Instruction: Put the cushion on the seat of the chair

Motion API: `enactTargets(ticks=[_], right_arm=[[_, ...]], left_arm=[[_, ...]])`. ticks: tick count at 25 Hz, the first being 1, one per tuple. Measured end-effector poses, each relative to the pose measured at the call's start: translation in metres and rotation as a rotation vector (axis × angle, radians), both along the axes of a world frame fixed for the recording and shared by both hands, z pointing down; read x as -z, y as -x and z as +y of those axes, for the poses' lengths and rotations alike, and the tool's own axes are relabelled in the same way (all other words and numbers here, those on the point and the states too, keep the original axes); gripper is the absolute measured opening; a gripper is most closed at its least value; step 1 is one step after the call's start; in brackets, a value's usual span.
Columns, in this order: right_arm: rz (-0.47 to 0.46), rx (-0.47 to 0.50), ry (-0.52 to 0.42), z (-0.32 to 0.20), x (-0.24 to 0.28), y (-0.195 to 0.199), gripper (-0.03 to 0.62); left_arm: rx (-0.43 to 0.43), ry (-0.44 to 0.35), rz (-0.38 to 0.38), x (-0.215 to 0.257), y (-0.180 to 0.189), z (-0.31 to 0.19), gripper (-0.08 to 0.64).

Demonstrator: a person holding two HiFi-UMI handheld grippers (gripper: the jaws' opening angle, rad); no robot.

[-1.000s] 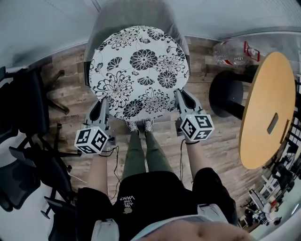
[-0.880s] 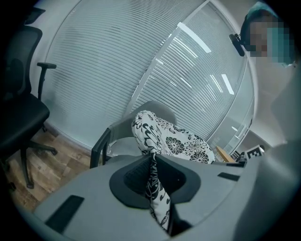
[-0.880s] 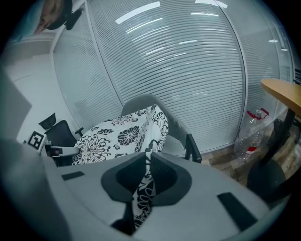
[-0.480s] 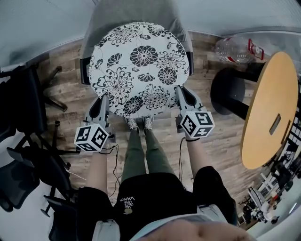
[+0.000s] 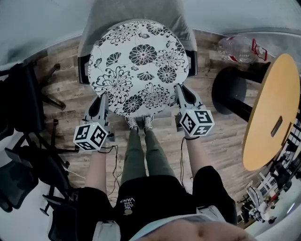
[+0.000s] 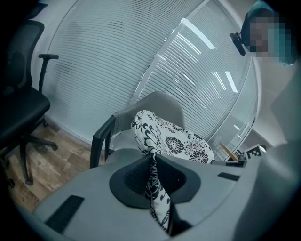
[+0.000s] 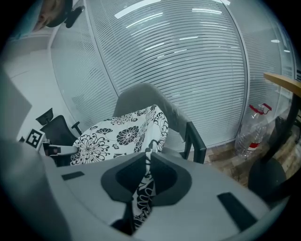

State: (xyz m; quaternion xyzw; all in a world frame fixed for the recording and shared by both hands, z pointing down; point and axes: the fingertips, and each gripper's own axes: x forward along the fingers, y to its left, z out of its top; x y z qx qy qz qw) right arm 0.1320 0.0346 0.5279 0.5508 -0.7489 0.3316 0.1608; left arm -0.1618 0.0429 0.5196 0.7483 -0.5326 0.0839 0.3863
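Observation:
A round white cushion [image 5: 138, 66] with black flower print hangs spread out over the grey chair [image 5: 134, 14], covering its seat from the head view. My left gripper [image 5: 102, 101] is shut on the cushion's near left edge, its fabric [image 6: 155, 188] pinched between the jaws. My right gripper [image 5: 179, 92] is shut on the near right edge, fabric [image 7: 142, 195] running between its jaws. The chair's grey backrest [image 6: 162, 106] and black armrest [image 6: 101, 136] show behind the cushion [image 6: 174, 141]. In the right gripper view the cushion [image 7: 120, 134] stands before the backrest [image 7: 141, 96].
A round wooden table [image 5: 270, 110] on a black base [image 5: 230, 92] stands to the right, with a large clear water bottle [image 5: 240, 49] beyond it. Black office chairs [image 5: 21, 141] crowd the left side. White blinds [image 7: 188, 61] line the wall behind the chair. My shoes [image 5: 140, 124] are just under the cushion's near edge.
The cushion and chair sit slightly higher in the head view than a second ago. Both grippers keep their hold on the cushion's edge.

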Motion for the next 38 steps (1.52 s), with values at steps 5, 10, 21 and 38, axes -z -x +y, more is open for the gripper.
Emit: enactTargets(ticks=[5, 10, 21, 38], right_arm=[[0.004, 0.0, 0.007, 0.0018, 0.0, -0.0004, 0.038], [0.013, 0.001, 0.015, 0.0014, -0.0002, -0.0008, 0.038], [0.037, 0.005, 0.019, 0.0004, 0.0062, 0.0005, 0.038], [0.056, 0.018, 0.031, 0.0001, 0.007, 0.0016, 0.038]], left_arm=[[-0.003, -0.002, -0.001, 0.001, 0.0007, -0.0016, 0.041], [-0.006, 0.007, -0.003, -0.0015, 0.0017, -0.0026, 0.041], [-0.02, 0.011, -0.002, 0.0035, 0.001, -0.0043, 0.041], [-0.018, 0.03, 0.013, 0.0035, 0.0012, -0.0043, 0.041]])
